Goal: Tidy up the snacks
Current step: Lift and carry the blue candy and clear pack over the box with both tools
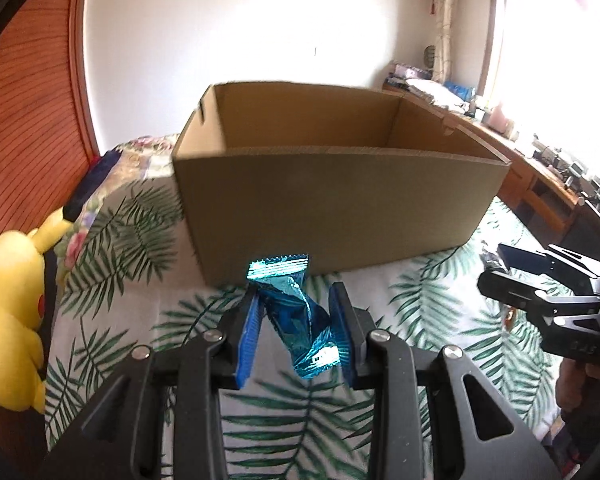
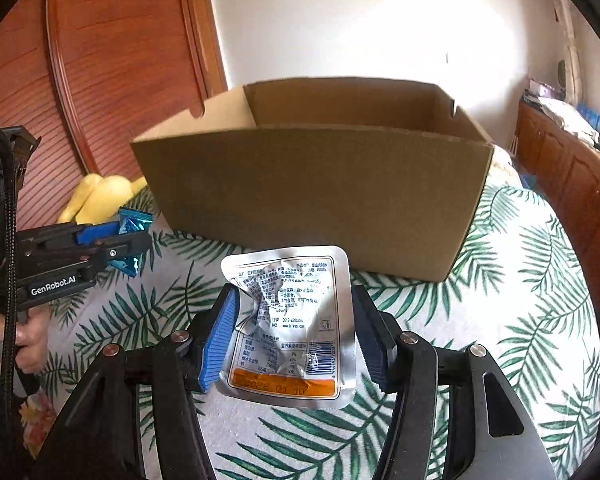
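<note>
Left tool (image 1: 296, 312) pinches a blue foil snack packet (image 1: 296, 312) between its blue pads, the wrapper twisted and standing up out of the grip, clear of the leaf-print bedspread (image 1: 140, 240). In the right wrist view the same tool (image 2: 134, 232) shows from the side at the left edge, the blue wrapper poking out of its tip. The right tool (image 2: 296, 320) pinches a silver pouch (image 2: 296, 320) with printed text and an orange date strip; the pouch is crumpled where the left pad presses in, and it is held above the bedspread rather than lying on it.

Straight ahead of both tools stands an open cardboard box (image 1: 340, 200) on the bed, its near wall facing the cameras and its top open. Its floor is hidden behind that wall, so I cannot tell whether it holds anything. A yellow plush toy (image 1: 8, 312) lies to the left of the box, beside the wooden headboard (image 1: 28, 120).

By my reading, the pick-up is done for both snacks and the carry to the box is in hand. Both tools sit lower than the box rim and short of the near wall, so the next move calls for lifting each one above the rim, moving forward until the snack hangs over the open inside, and only then letting go. The arms are near each other, so going one at a time would avoid a bump.
</note>
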The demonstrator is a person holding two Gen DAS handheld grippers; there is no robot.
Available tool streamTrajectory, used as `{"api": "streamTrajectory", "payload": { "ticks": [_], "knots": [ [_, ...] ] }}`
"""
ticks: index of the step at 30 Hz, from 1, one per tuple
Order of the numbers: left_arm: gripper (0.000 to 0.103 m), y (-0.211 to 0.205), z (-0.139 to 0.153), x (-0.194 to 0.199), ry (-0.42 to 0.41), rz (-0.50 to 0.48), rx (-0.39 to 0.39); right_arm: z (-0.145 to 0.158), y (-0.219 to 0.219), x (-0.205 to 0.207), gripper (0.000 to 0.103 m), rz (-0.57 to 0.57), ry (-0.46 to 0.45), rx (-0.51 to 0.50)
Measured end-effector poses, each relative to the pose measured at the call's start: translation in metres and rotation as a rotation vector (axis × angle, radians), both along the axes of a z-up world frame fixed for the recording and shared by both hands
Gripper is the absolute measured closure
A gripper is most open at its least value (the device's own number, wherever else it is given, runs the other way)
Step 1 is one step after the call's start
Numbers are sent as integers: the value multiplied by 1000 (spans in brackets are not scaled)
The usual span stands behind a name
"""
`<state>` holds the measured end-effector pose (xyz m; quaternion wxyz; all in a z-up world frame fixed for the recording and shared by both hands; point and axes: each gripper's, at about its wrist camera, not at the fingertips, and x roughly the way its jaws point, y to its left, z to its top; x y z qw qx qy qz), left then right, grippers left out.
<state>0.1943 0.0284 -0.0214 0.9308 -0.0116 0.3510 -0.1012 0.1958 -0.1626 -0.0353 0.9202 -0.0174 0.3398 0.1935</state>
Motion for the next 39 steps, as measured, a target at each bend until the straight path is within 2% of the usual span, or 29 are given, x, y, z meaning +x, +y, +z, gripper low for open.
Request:
{"api": "streamTrajectory", "payload": {
  "ticks": [14, 23, 30, 39],
  "knots": [
    [71, -17, 48, 15, -101, -70, -4, 38, -11, 10, 45, 2, -91, 0],
    [71, -24, 73, 40, -163, -85, 3, 67, -3, 29, 45, 26, -165, -15],
    [71, -21, 66, 79, -156, -73, 14, 78, 2, 58, 45, 31, -193, -20],
    [71, -16, 49, 121, -119, -48, 17, 75, 9, 94, 45, 32, -193, -18]
  ]
}}
